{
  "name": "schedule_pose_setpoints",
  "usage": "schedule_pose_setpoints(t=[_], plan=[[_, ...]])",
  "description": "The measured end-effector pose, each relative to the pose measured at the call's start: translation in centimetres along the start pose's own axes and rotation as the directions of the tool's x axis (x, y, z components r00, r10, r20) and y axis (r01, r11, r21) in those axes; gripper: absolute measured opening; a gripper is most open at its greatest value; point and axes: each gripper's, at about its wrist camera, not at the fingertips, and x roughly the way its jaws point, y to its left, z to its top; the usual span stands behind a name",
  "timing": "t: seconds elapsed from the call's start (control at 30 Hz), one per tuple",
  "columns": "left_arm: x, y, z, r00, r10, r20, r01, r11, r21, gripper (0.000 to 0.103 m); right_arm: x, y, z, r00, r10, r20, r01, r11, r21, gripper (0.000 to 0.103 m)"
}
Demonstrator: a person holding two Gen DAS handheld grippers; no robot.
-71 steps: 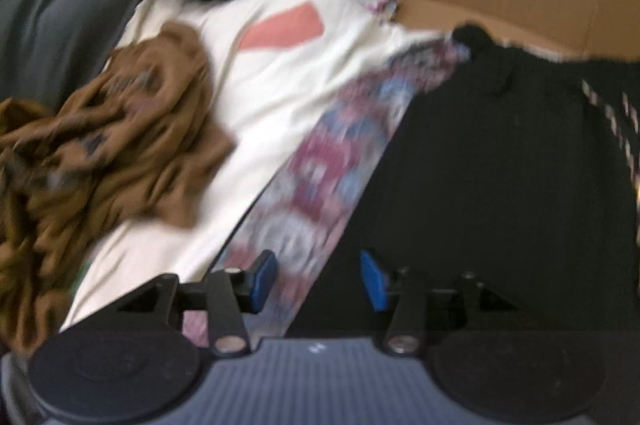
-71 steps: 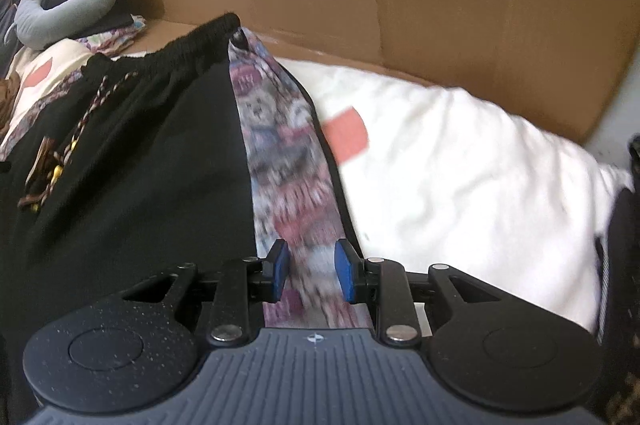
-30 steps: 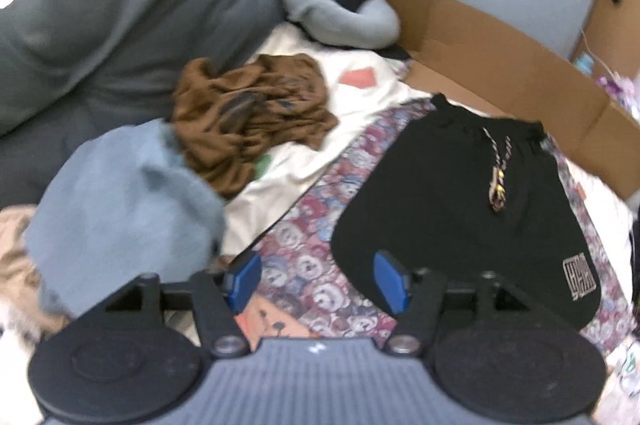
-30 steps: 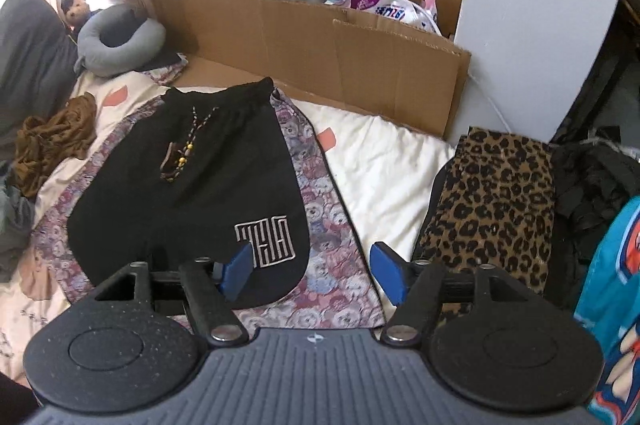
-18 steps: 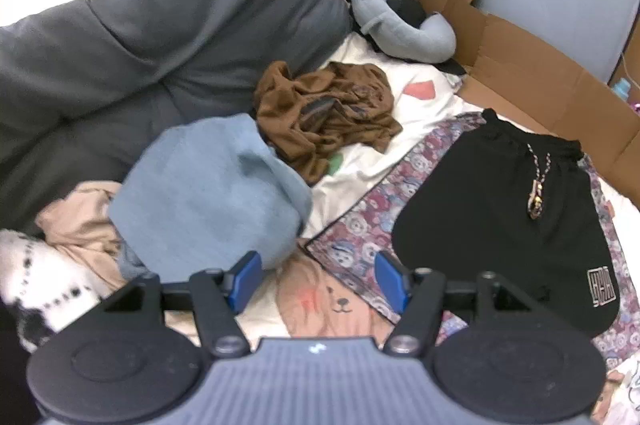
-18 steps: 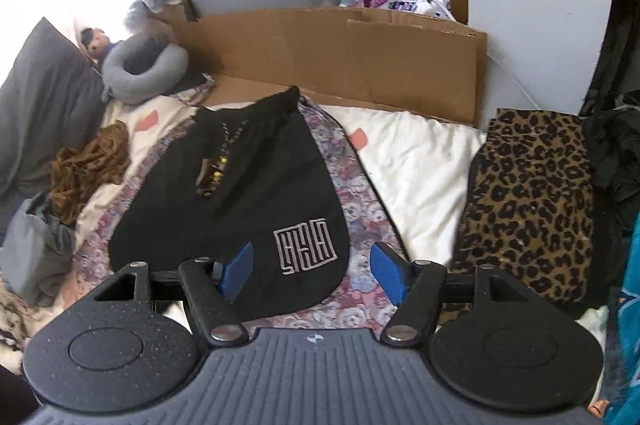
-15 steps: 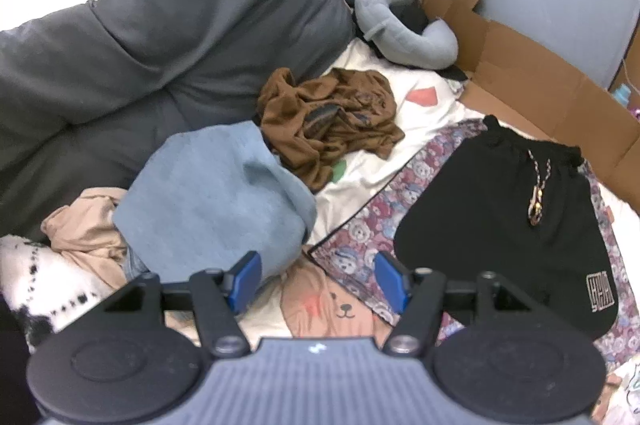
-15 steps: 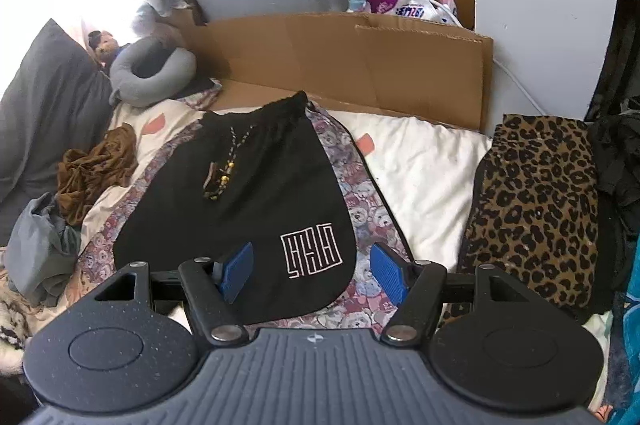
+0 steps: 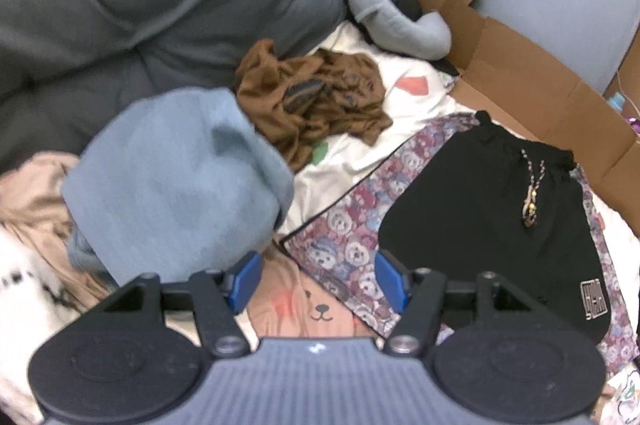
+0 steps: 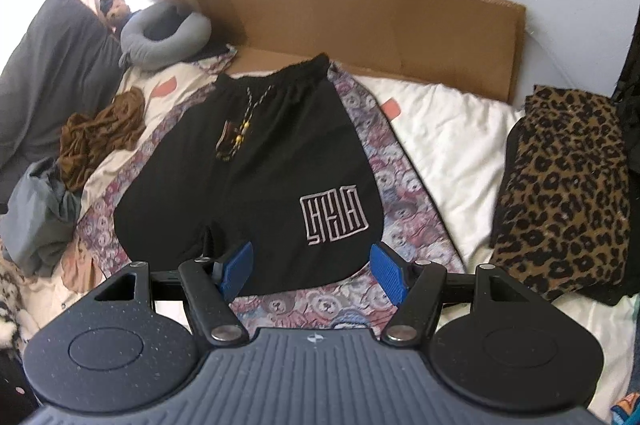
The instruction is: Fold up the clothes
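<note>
We see a pair of black drawstring shorts (image 10: pixel 256 161) with a white maze-like emblem lying flat on a bear-print patterned cloth (image 10: pixel 404 193) in the middle of the right wrist view. In the left wrist view the same shorts (image 9: pixel 492 209) sit at the right of the frame.

Only the right wrist view shows a folded leopard-print fabric (image 10: pixel 564 185) at the right edge, and a tall brown cardboard panel (image 10: pixel 372 25) standing behind the shorts. Only the left wrist view shows, up close, a slate-blue bundled garment (image 9: pixel 176 185) at centre left, with a tan cloth (image 9: pixel 28 193) beside it.

Both views show a crumpled brown garment (image 9: pixel 316 105), a grey neck pillow (image 9: pixel 396 21) and a large dark grey cushion (image 9: pixel 160 1) toward the upper left.

The left gripper (image 9: pixel 318 283) and the right gripper (image 10: pixel 312 273) each hold their blue-padded jaws wide apart with nothing between them, above the bedding at the bottom of their frames.
</note>
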Motion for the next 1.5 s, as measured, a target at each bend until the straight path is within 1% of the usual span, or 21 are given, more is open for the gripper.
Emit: schedule_pose_setpoints(t=[0.07,0.17,0.27,0.33,0.5,0.7,0.8,0.97,1.1,1.23,1.3,1.37,1.43,1.5], plan=[[1.2,0.5,-1.0,1.000,0.001,-0.009,-0.001,1.000,-0.016,0.065,0.7,0.4,-0.7,1.000,0.007,-0.007,-0.007,1.000,-0.003,0.071],[2.9,1.3,-2.1,0.999,0.021,-0.030,-0.022,0.999,-0.033,0.065,1.6,1.1,-1.6,1.000,0.021,-0.015,-0.022,1.000,-0.008,0.071],[4.5,1.9,-2.9,0.998,0.036,-0.044,-0.038,0.998,-0.051,0.065,2.7,1.7,-2.6,0.998,0.040,-0.040,-0.042,0.998,-0.042,0.071],[5.8,2.1,-3.4,0.998,0.039,-0.050,-0.042,0.997,-0.065,0.065,3.5,2.0,-3.2,0.998,0.042,-0.056,-0.046,0.997,-0.061,0.071],[9.1,2.0,-4.3,0.996,0.047,-0.069,-0.053,0.995,-0.082,0.065,5.6,2.3,-4.3,0.995,0.054,-0.087,-0.059,0.996,-0.060,0.071],[13.0,1.3,-4.0,0.995,0.062,-0.075,-0.066,0.996,-0.056,0.064,7.6,2.5,-5.4,0.994,0.047,-0.102,-0.054,0.996,-0.065,0.071],[14.7,1.2,-3.7,0.996,0.062,-0.071,-0.066,0.996,-0.053,0.062,8.3,2.6,-6.0,0.993,0.038,-0.111,-0.047,0.996,-0.078,0.071],[16.7,0.7,-3.1,0.997,0.066,-0.049,-0.067,0.997,-0.025,0.061,9.1,2.3,-6.9,0.990,0.023,-0.138,-0.036,0.995,-0.089,0.071],[18.2,0.0,-2.8,0.994,0.103,-0.032,-0.103,0.994,0.021,0.061,9.6,2.0,-7.5,0.987,0.009,-0.159,-0.024,0.995,-0.094,0.071],[19.7,0.3,-2.7,0.992,0.124,-0.029,-0.123,0.992,0.021,0.054,10.1,1.8,-7.8,0.984,0.000,-0.178,-0.014,0.997,-0.076,0.071],[20.3,0.5,-2.7,0.991,0.133,-0.027,-0.132,0.991,0.021,0.053,10.1,1.8,-7.9,0.984,-0.003,-0.181,-0.011,0.997,-0.079,0.071],[20.8,0.5,-2.8,0.990,0.141,-0.022,-0.141,0.989,0.034,0.052,10.3,1.8,-8.0,0.983,-0.007,-0.183,-0.008,0.997,-0.081,0.071],[21.1,0.5,-2.8,0.988,0.151,-0.013,-0.150,0.987,0.049,0.047,10.4,1.9,-8.1,0.982,-0.009,-0.188,-0.006,0.997,-0.080,0.071],[21.3,0.4,-2.9,0.987,0.163,-0.001,-0.162,0.984,0.070,0.045,10.6,1.8,-8.2,0.981,-0.014,-0.196,-0.002,0.997,-0.079,0.071]])
